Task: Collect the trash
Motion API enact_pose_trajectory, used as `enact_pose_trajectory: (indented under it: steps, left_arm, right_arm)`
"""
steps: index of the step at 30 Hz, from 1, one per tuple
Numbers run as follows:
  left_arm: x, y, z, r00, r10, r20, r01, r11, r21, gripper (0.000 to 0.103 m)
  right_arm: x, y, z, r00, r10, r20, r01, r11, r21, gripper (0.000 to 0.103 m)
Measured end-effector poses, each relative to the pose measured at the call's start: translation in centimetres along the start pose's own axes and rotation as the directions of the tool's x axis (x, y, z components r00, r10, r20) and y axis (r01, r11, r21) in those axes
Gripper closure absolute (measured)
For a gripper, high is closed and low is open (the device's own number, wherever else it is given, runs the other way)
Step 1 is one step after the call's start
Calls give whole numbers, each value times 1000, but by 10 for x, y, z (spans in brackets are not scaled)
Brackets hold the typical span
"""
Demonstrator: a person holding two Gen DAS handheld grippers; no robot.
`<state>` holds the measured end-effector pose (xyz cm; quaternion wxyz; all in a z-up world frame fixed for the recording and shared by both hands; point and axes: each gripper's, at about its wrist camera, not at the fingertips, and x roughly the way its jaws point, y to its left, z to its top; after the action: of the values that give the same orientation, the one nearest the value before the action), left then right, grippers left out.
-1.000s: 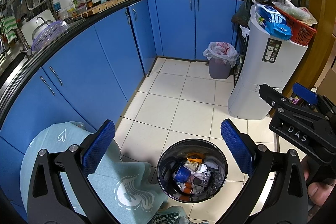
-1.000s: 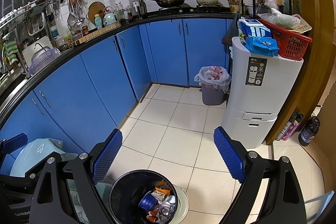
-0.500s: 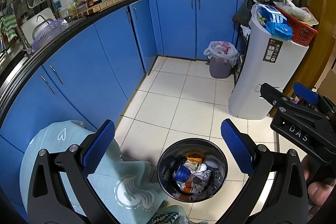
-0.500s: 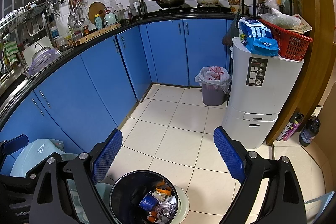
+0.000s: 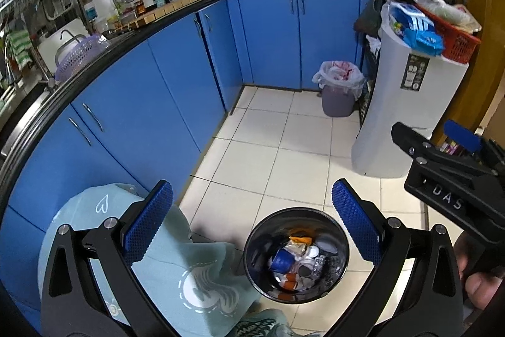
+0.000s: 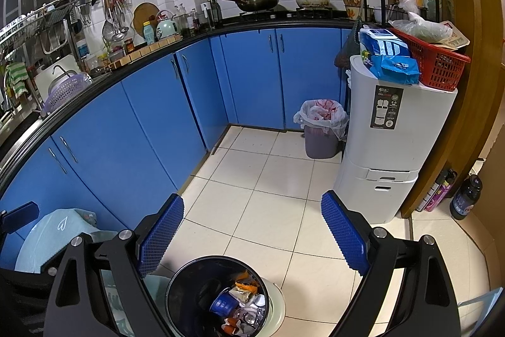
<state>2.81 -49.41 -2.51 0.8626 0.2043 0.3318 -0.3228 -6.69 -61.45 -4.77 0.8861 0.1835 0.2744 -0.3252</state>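
A round black trash can (image 5: 268, 226) stands on the floor below both grippers, holding mixed trash (image 5: 296, 264): a blue cup, wrappers, white lids. It also shows in the right wrist view (image 6: 189, 283). My left gripper (image 5: 252, 229) is open and empty above the can. My right gripper (image 6: 252, 239) is open and empty, held above and beyond the can; it shows in the left wrist view at the right edge (image 5: 448, 172). The left gripper's finger shows at the left edge of the right wrist view (image 6: 19, 215).
A surface draped in light teal cloth (image 5: 176, 280) sits left of the can. Blue cabinets (image 5: 157, 90) curve along the left and back. A small lined bin (image 5: 337, 90) and a tall white unit (image 5: 407, 103) with a red basket (image 6: 432, 59) stand on the right. Bottles (image 6: 467, 195) stand by the door frame.
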Motion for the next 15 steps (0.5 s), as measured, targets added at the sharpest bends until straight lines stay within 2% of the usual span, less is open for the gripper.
enact_pose_trajectory:
  steps: [15]
  left_arm:
    - [-7, 10, -2, 999, -45, -2, 45, 998, -45, 3]
  right_arm:
    - [-1, 10, 0, 1000, 5, 1, -5, 1000, -4, 16]
